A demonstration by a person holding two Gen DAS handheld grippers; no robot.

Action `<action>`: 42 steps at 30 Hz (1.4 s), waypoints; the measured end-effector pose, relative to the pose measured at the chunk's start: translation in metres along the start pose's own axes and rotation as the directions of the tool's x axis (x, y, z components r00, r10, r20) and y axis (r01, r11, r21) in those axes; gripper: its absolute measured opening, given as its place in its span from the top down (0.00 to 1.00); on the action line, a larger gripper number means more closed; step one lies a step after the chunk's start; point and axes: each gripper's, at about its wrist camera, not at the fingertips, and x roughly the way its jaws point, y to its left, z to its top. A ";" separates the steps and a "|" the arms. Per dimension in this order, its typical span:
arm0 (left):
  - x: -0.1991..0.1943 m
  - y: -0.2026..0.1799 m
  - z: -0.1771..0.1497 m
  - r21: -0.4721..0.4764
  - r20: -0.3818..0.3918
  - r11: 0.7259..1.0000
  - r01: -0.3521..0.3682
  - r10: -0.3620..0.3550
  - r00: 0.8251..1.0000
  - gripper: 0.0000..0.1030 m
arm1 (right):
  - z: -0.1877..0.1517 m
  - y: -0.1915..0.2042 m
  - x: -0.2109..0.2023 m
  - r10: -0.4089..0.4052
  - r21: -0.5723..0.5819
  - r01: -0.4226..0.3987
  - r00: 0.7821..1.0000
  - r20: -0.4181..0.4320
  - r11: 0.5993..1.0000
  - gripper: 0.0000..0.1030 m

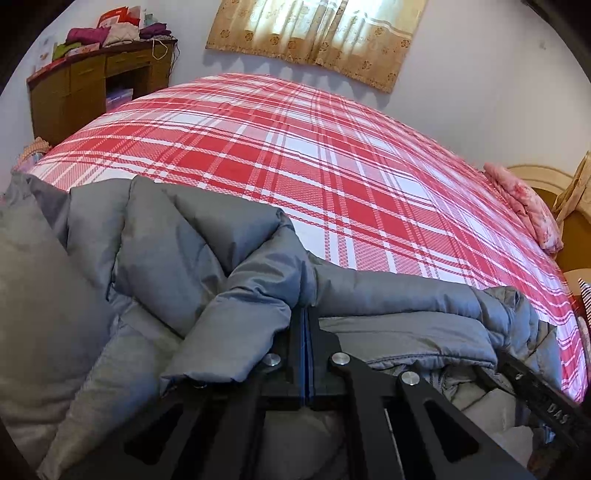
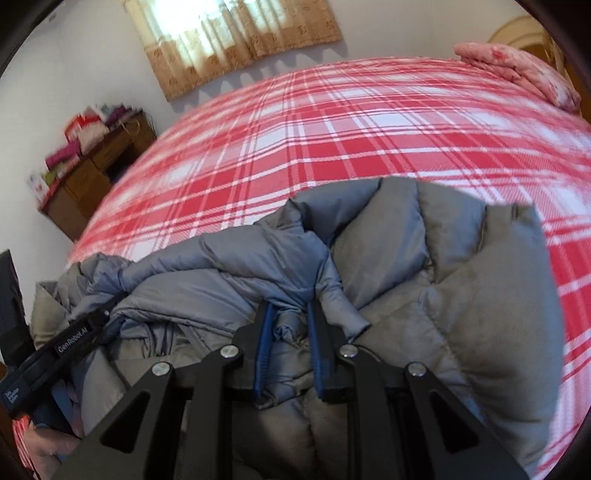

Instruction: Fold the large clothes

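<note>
A large grey padded jacket (image 1: 177, 251) lies bunched at the near edge of a bed with a red and white plaid sheet (image 1: 295, 147). My left gripper (image 1: 306, 314) is shut on a fold of the jacket, its jaws pressed together. In the right wrist view the jacket (image 2: 461, 277) fills the lower frame. My right gripper (image 2: 290, 314) has its blue-padded fingers (image 2: 263, 343) a small way apart with a bunch of jacket fabric pinched between them. The left gripper's body (image 2: 70, 339) shows at the lower left of the right view.
A wooden cabinet (image 1: 96, 85) with piled clothes stands at the far left by the wall. A pink folded quilt (image 1: 524, 206) lies at the bed's right end near the headboard. A curtain (image 1: 314, 33) hangs on the far wall. The plaid sheet (image 2: 314, 140) stretches beyond the jacket.
</note>
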 end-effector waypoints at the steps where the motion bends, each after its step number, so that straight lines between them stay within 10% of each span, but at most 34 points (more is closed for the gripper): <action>1: 0.000 -0.003 0.000 0.014 0.000 1.000 -0.016 0.016 1.000 0.97 | 0.003 0.003 -0.006 -0.012 -0.012 0.012 1.000 0.013 1.000 0.81; 7: -0.001 -0.018 -0.002 0.089 0.012 0.991 -0.097 0.096 0.995 0.97 | 0.001 0.026 0.000 -0.013 -0.112 0.014 1.000 0.008 0.994 0.70; 19: -0.009 -0.005 0.003 0.011 -0.037 1.000 -0.020 0.021 0.999 0.97 | -0.005 0.018 0.004 0.024 -0.109 -0.025 1.000 -0.003 0.994 0.69; 24: -0.084 0.007 -0.006 -0.044 -0.017 0.996 0.082 -0.082 0.996 0.97 | -0.017 -0.011 -0.086 0.141 0.006 -0.143 0.980 0.140 0.990 0.55; 34: -0.281 0.036 -0.107 0.208 0.077 0.978 -0.009 -0.008 0.997 0.97 | -0.129 -0.066 -0.271 0.170 -0.051 -0.163 0.955 0.241 0.985 0.35; 42: -0.358 0.093 -0.205 0.094 0.044 0.995 -0.030 0.026 0.999 0.97 | -0.226 -0.096 -0.345 0.137 -0.125 -0.110 0.964 0.229 0.986 0.34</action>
